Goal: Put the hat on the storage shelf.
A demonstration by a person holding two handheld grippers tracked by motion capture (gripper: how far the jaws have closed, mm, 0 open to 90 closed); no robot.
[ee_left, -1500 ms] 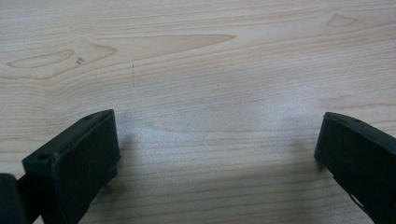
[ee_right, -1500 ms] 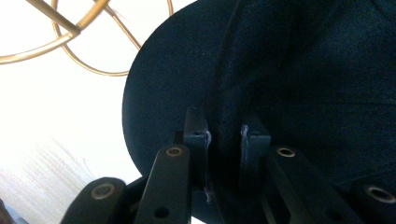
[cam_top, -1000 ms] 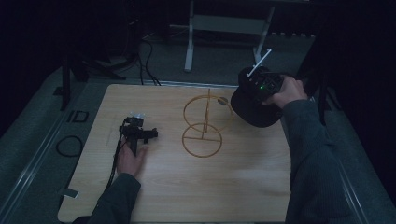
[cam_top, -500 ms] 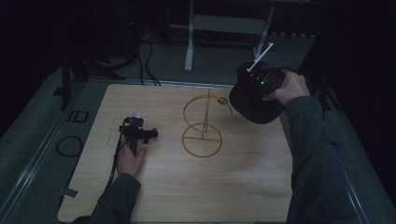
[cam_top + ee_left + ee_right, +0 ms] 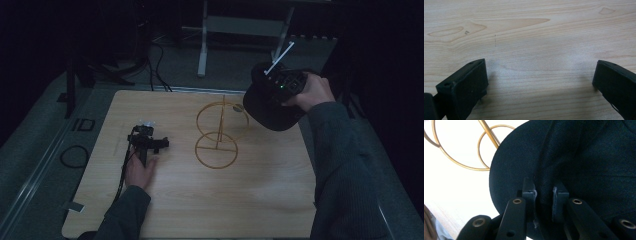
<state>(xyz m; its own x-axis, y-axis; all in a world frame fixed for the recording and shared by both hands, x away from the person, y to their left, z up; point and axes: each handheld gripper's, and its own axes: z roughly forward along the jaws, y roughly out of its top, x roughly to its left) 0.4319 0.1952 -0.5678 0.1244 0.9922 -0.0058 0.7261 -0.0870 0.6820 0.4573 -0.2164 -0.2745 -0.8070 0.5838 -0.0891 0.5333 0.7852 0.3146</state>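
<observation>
I have the black cap [image 5: 270, 107] pinched by a fold of its fabric in my right claw [image 5: 543, 195], jaws nearly together on the cloth; it hangs in the air above the right rear part of the worktop [image 5: 250, 200], just right of the gold wire stand [image 5: 219, 132] and apart from it; so the pick-up looks done, while setting the cap onto the stand's upper ring is, I judge, what is left; my left claw [image 5: 540, 75] rests low over bare wood on the left, jaws wide apart with nothing between them; against the earlier frame, the cap and right hand [image 5: 312, 92] sit a little higher, the stand and left hand [image 5: 139, 170] unchanged.
</observation>
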